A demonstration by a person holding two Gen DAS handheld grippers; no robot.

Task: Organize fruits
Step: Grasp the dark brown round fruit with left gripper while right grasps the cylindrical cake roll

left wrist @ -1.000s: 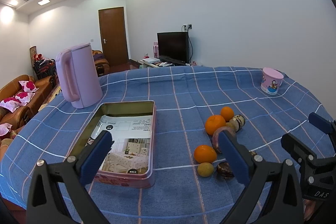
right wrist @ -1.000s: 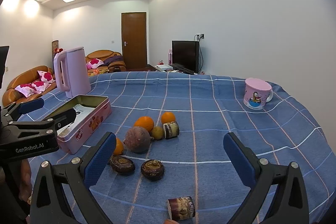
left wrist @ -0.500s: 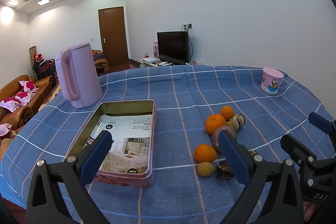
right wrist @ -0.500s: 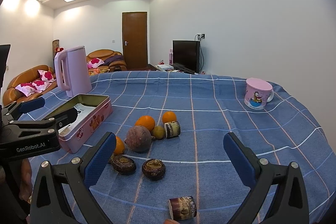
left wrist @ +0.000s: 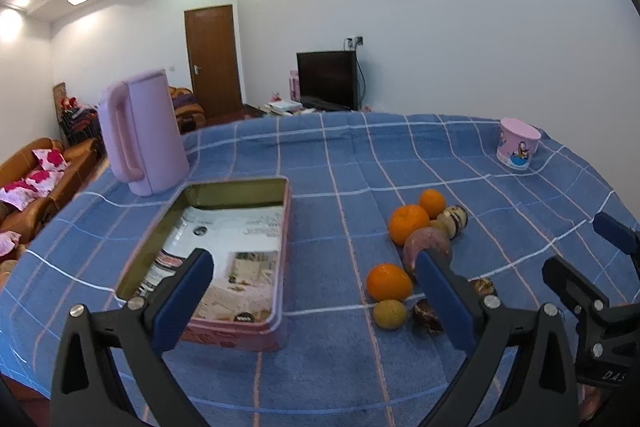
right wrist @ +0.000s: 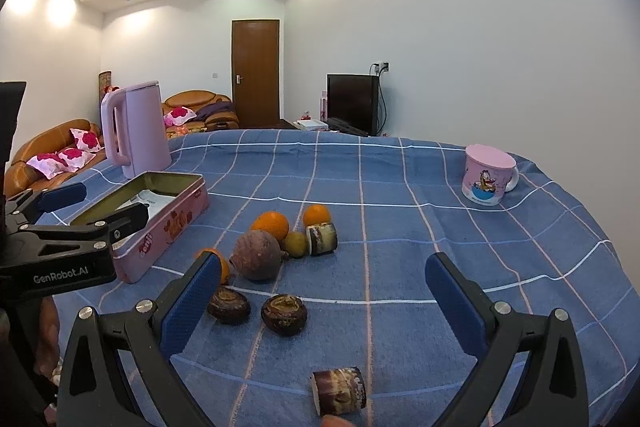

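Note:
A pink tin box lies open on the blue checked tablecloth, with printed paper inside. To its right lies a cluster of fruit: three oranges, a purple-brown round fruit, small yellow-green fruits, two dark brown fruits and brown cut pieces. My left gripper is open and empty, above the table between box and fruit. My right gripper is open and empty, over the dark fruits. One cut piece lies near its base.
A pink kettle stands behind the box at the left. A pink cartoon mug stands at the far right of the table. The table edge curves close on the right. Sofas, a door and a TV lie beyond.
Both views have shifted very slightly; the grippers stay open and the fruit and box have not moved.

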